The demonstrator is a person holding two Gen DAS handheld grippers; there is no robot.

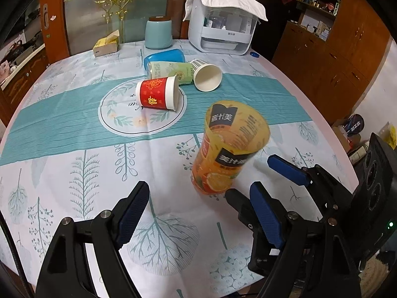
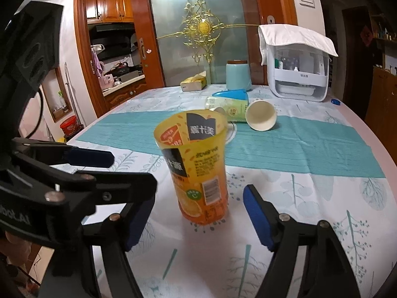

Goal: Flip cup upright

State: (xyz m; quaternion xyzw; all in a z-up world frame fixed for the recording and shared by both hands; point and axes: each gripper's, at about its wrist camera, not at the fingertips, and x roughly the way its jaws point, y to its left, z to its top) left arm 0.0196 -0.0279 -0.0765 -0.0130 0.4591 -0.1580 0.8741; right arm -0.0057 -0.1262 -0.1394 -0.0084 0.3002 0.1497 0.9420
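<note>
An orange juice-print cup (image 1: 223, 154) stands upright on the tablecloth, mouth up; in the right wrist view (image 2: 198, 168) it stands just ahead of my fingers. My left gripper (image 1: 198, 198) is open and empty, with the cup just ahead and to its right. My right gripper (image 2: 198, 198) is open, its fingers on either side of the cup's base and apart from it. Further back lie a red cup (image 1: 158, 93), a green cup (image 1: 173, 72), a blue cup (image 1: 165, 58) and a white paper cup (image 1: 206, 75), all on their sides.
A white appliance with a cloth on top (image 1: 220, 22), a pale blue canister (image 1: 158, 32) and a tissue box (image 1: 106, 44) stand at the table's far edge. The right gripper shows in the left wrist view (image 1: 258, 176). The table edge (image 1: 342, 149) curves at the right.
</note>
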